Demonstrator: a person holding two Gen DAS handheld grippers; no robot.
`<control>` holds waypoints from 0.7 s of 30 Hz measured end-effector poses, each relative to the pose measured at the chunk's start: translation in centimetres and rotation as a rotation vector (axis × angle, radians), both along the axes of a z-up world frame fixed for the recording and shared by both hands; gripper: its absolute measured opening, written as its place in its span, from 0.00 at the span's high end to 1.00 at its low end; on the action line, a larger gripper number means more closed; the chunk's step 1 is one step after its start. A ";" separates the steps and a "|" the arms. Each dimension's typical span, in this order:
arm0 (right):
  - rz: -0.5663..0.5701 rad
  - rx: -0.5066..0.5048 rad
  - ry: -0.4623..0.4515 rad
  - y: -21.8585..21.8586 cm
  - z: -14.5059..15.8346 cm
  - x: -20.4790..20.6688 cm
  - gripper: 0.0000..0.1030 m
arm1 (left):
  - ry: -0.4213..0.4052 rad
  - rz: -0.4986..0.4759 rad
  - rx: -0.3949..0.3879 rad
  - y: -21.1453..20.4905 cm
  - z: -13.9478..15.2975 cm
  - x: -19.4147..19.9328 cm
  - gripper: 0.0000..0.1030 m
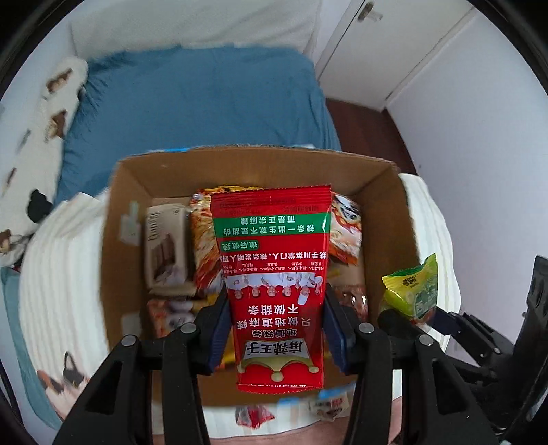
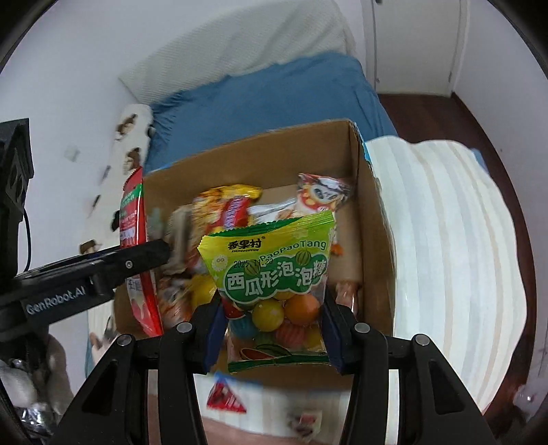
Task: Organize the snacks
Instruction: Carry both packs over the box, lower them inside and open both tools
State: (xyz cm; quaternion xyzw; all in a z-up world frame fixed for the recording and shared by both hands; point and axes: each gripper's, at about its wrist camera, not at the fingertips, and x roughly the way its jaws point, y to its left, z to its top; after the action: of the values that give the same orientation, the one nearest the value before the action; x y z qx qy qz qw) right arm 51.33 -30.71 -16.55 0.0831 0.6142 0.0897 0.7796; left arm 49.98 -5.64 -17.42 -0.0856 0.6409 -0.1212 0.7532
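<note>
The left tool (image 1: 274, 328) is clamped on a red packet (image 1: 274, 284), its blue pads (image 1: 219, 332) pressing the packet's two long edges near the lower end. The packet stands up out of the tool, print upside down from that camera, and hangs over the open box (image 1: 144, 178).

Just to the left tool's right, the right tool (image 2: 272, 328) grips a green bag (image 2: 274, 270) of coloured gumballs by its sides, also above the box. In the right wrist view the red packet (image 2: 137, 239) shows edge-on at the left, with the left tool (image 2: 137, 260) reaching in beside it; in the left wrist view the green bag (image 1: 412, 287) and right tool (image 1: 424, 316) sit at the right, over the box's right wall.

Below and ahead of both tools, the box holds several snacks: a pale carton (image 1: 166, 246) on the left, orange-and-yellow packs (image 1: 205, 246) in the middle, a pack with a cartoon face (image 2: 323, 196) towards the far right.

Nearer than the box, under the tools, a small red triangular packet (image 2: 226, 398) lies on the striped white blanket (image 2: 445, 239) the box rests on.

Beyond the box is the bed's blue sheet (image 1: 198, 102), then a white pillow (image 1: 191, 24) against the wall. A cat-print cushion (image 1: 37, 143) lies to the far left.
</note>
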 end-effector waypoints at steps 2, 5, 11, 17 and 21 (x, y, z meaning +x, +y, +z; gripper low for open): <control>-0.013 -0.013 0.042 -0.1 -1.6 2.0 0.50 | 0.062 0.004 -0.026 -0.5 -1.3 1.7 0.55; -0.021 -0.016 0.094 0.0 -4.0 3.7 0.50 | 0.133 -0.009 -0.024 -1.0 -4.0 4.3 0.55; -0.036 -0.017 0.166 -0.3 -7.4 6.0 0.49 | 0.212 -0.022 0.018 -1.9 -7.3 6.8 0.54; -0.006 -0.026 0.223 0.6 -9.2 6.8 0.22 | 0.225 -0.003 0.037 -1.5 -8.2 7.9 0.19; 0.005 -0.032 0.214 1.9 -9.1 6.8 0.08 | 0.202 0.005 0.060 -0.8 -7.8 7.9 0.09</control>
State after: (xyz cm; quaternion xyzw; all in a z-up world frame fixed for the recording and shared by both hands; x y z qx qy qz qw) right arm 58.12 -28.83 -25.68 0.0784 0.6956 0.0725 0.7104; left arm 57.85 -6.42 -25.22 -0.0766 0.7166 -0.0908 0.6873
